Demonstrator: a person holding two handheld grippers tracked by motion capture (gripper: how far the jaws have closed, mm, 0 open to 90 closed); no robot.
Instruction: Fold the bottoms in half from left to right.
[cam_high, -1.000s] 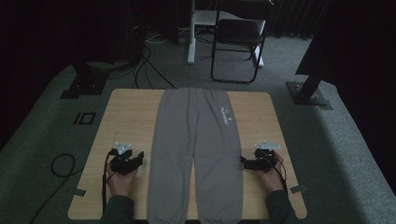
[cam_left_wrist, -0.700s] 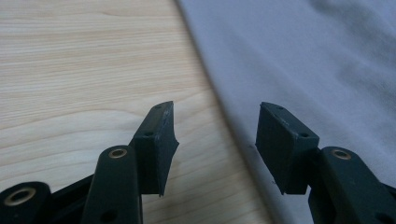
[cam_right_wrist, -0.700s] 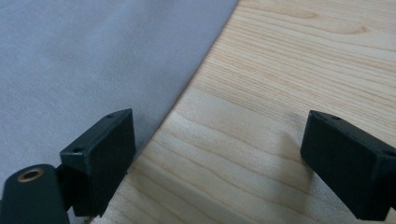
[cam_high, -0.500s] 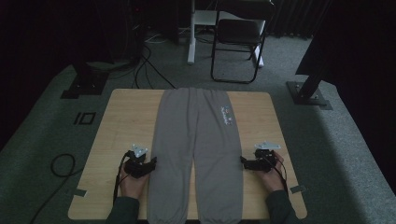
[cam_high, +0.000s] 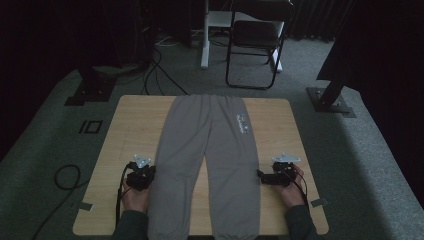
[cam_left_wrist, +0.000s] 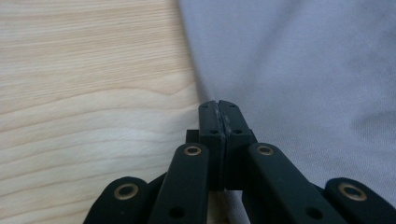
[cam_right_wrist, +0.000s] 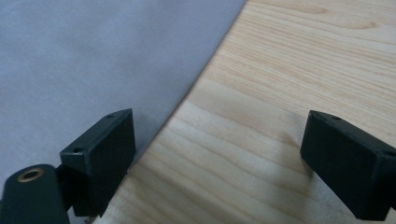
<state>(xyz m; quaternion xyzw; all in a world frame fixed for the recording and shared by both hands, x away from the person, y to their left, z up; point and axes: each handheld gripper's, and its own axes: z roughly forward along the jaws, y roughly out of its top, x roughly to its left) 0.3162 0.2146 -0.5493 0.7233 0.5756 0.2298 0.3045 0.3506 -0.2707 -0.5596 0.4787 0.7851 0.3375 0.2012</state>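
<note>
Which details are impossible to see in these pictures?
- Cloth pinched or not: left tool shut at the trousers edge; left gripper view, its jaws hide the contact.
- Trouser cuffs: high view, cut off by the bottom edge.
- Print near the waistband: high view, too small to read.

Wide-spread jaws straddling trouser edge (cam_right_wrist: 93, 60), table (cam_right_wrist: 280, 93)

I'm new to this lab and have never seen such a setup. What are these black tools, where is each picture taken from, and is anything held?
A person holds a two-jaw tool in each hand. The high view looks down on a wooden table with grey sweatpants spread flat. The other pictures come from cameras riding on the tools. The left gripper has just been closing; its fingers meet at the pants' edge, though whether cloth is pinched I cannot tell. The right gripper stands open over the opposite edge, holding nothing.
</note>
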